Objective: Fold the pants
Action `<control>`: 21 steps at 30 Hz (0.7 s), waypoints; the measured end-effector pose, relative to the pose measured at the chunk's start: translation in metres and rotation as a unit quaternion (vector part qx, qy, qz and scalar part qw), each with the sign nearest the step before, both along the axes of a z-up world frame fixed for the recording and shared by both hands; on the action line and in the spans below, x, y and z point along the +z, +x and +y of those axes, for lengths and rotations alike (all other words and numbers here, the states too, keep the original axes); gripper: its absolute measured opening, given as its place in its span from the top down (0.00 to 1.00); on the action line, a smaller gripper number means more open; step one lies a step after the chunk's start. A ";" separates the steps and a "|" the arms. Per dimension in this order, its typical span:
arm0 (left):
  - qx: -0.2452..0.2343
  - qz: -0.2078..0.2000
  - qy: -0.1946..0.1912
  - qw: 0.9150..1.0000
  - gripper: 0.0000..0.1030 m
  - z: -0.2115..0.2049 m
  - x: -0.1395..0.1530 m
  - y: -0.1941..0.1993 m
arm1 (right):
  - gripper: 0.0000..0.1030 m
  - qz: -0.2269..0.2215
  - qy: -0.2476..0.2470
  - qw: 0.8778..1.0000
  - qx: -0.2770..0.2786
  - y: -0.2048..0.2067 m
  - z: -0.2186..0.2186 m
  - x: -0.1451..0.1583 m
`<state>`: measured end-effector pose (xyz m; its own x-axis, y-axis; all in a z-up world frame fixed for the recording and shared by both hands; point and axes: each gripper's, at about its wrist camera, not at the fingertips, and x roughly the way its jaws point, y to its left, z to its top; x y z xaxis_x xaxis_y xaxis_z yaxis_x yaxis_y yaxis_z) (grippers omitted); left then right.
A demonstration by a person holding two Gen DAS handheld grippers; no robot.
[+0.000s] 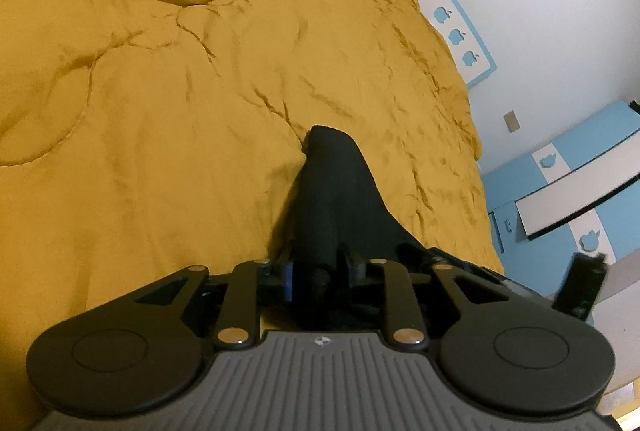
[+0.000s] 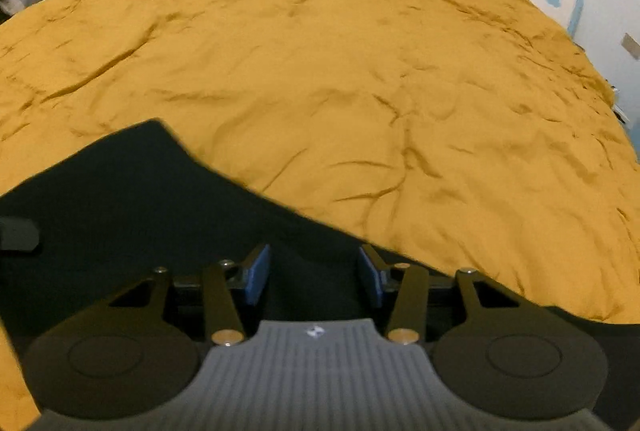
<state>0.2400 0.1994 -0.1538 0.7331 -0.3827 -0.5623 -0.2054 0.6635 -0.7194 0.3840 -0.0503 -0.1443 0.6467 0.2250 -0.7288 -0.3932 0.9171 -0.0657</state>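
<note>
Across nearly the whole of both frames, a mustard quilted bedspread, rumpled. Over its lower left in the right wrist view, black pants, long axis slanting from upper left down to lower right. Seen from the left wrist, a dark fold narrowing toward frame centre. Left claw pinched on that fold. Right claw parted, blue pads straddling cloth; grip not discernible.

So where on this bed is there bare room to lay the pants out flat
The yellow quilt is bare from the pants' far edge up to the headboard wall and across to the right edge. It is crowded only at the near edge, where the black cloth bunches around both tools.
</note>
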 end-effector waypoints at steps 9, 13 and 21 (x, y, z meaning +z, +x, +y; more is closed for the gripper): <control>0.023 0.011 -0.027 0.999 0.63 -0.001 -0.007 0.013 | 0.64 0.014 0.056 0.998 0.019 -0.083 -0.017 0.004; 0.018 0.012 -0.025 0.999 0.63 -0.003 -0.006 0.016 | 0.66 0.015 0.039 0.999 0.024 -0.122 -0.023 -0.009; 0.021 0.027 -0.035 0.999 0.84 -0.004 -0.009 0.023 | 0.67 -0.063 0.081 0.995 0.011 -0.157 -0.054 0.039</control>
<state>0.2631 0.1958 -0.1623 0.7183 -0.3926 -0.5744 -0.2713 0.6021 -0.7509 0.2272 -0.1043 -0.1049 0.7245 0.3486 -0.5947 -0.4120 0.9106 0.0319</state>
